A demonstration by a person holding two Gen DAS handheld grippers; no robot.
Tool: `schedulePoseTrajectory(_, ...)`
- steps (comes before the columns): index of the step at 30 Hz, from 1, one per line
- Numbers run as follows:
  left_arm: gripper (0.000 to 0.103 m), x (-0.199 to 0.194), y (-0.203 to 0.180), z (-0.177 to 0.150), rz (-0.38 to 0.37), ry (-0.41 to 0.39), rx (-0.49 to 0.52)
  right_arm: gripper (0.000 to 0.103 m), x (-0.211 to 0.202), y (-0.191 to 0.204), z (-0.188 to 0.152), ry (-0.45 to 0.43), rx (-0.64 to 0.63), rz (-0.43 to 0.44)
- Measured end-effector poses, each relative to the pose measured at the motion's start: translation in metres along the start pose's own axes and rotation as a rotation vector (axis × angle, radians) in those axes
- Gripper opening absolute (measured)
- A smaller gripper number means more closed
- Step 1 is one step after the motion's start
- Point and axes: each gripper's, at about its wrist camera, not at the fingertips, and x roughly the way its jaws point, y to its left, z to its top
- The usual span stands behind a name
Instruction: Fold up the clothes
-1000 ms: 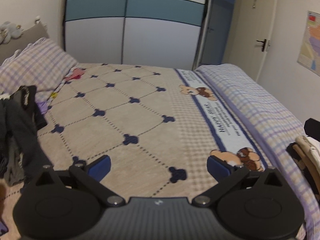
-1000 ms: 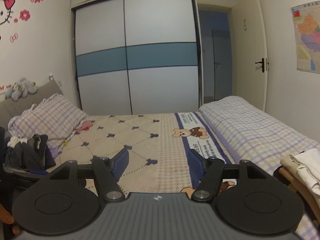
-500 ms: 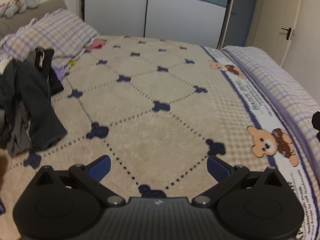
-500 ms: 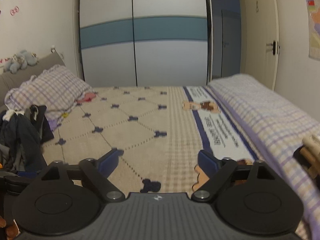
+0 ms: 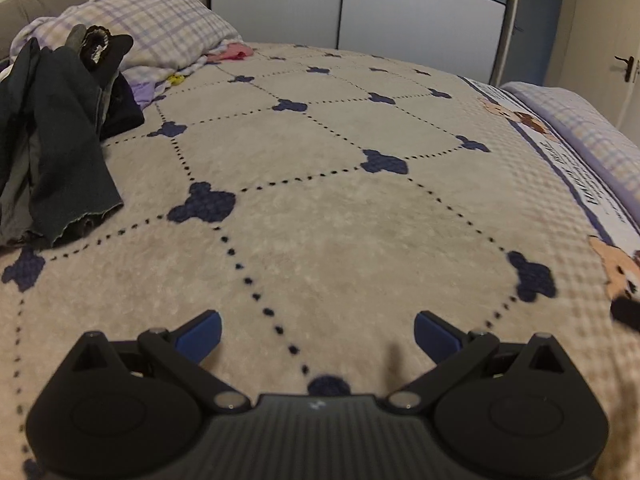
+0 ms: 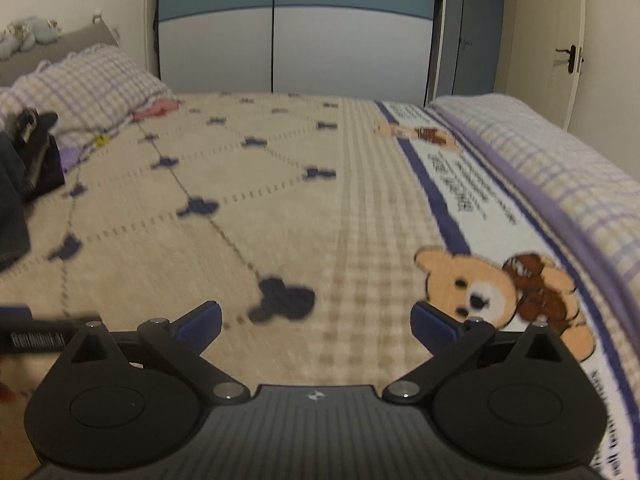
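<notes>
A heap of dark clothes (image 5: 52, 140) lies on the beige blanket (image 5: 340, 220) at the left, in front of a checked pillow (image 5: 152, 28). My left gripper (image 5: 318, 334) hangs low over the bare blanket, right of the heap, open with nothing between its blue pads. In the right wrist view the heap (image 6: 16, 184) shows only at the left edge. My right gripper (image 6: 316, 322) is low over the blanket beside a printed bear (image 6: 480, 288); its jaws are opening wide and nothing is between them.
A small pink garment (image 5: 232, 53) lies by the pillow. A folded lilac checked quilt (image 6: 560, 168) runs along the bed's right side. A white and blue wardrobe (image 6: 280, 32) and a door (image 6: 568, 56) stand beyond the bed.
Both grippers have sunk toward the blanket, which now fills the views. The right gripper's jaws have spread wider. The dark heap looms larger in the left wrist view.
</notes>
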Motion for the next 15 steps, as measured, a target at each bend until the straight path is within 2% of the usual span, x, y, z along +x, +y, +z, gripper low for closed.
schedulePoseTrajectory(3, 0.103, 0.009, -0.005, -0.006, -0.002, -0.019, 0.03, 0.103, 0.018, -0.007, -0.005, 0.075, 0.081, 0.038)
schedulePoseTrajectory(8, 0.103, 0.018, -0.009, -0.018, 0.013, -0.068, 0.104, 0.103, 0.034, -0.006, -0.016, 0.045, 0.113, 0.051)
schedulePoseTrajectory(12, 0.103, 0.019, -0.005, -0.019, 0.003, -0.087, 0.08, 0.103, 0.037, -0.009, -0.022, 0.029, 0.136, 0.066)
schedulePoseTrajectory(15, 0.103, 0.018, -0.004, -0.019, 0.019, -0.099, 0.062, 0.103, 0.035, -0.004, -0.023, -0.01, 0.069, 0.044)
